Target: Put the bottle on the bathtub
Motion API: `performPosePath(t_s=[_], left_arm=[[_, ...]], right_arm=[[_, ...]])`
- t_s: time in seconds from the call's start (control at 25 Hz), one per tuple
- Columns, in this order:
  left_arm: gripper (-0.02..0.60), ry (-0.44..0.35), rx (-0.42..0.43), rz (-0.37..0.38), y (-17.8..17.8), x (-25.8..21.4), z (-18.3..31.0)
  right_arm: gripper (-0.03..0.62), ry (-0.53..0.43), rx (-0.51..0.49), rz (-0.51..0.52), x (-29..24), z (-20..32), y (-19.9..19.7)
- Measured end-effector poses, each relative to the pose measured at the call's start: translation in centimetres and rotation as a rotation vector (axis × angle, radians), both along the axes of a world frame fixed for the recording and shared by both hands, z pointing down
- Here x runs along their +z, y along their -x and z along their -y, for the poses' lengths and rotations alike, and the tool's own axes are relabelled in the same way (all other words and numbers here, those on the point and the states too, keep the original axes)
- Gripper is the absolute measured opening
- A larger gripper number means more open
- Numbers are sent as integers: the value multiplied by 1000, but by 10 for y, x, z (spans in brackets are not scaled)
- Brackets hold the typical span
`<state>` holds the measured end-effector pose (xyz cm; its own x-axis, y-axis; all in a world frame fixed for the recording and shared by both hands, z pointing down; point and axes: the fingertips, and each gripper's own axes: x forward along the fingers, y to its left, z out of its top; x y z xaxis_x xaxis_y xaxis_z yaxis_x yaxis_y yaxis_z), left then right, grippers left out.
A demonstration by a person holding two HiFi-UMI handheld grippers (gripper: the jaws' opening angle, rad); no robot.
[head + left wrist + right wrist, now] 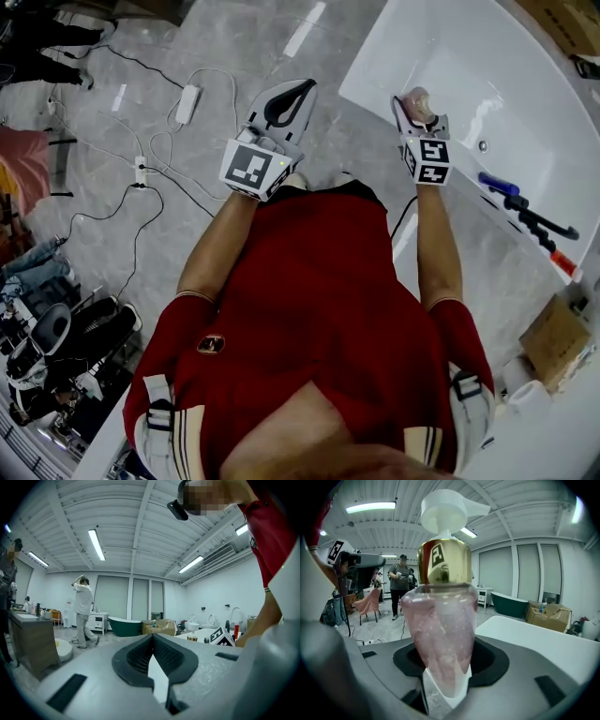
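A pump bottle (440, 620) with a pink clear body, a gold collar and a white pump head stands upright between my right gripper's jaws. My right gripper (443, 677) is shut on its lower body. In the head view the right gripper (415, 105) holds the bottle (418, 97) just over the near rim of the white bathtub (487, 56). The tub's rim (534, 639) lies right of and beyond the bottle. My left gripper (306, 90) hangs over the floor left of the tub, shut with nothing in it; its fingertips meet (152, 638).
Cables and power strips (141, 169) trail over the marble floor at the left. Blue and black fittings (520, 204) lie on the tub's right ledge, with a cardboard box (555, 343) below them. A person (83, 611) walks and a dark green tub (124, 625) stands far across the room.
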<state>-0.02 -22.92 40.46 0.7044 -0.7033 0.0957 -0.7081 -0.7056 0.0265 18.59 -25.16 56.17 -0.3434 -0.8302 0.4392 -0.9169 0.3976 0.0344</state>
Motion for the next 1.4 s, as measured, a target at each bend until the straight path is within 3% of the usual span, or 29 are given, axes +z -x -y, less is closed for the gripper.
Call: performPosePath(t_s=[0.72, 1.4], left_arm=[[8, -19, -17, 45, -6, 17, 0], [8, -25, -6, 67, -6, 32, -9]], right_arm=[[219, 85, -28, -39, 81, 10, -4], [227, 57, -14, 8, 95, 16, -3]])
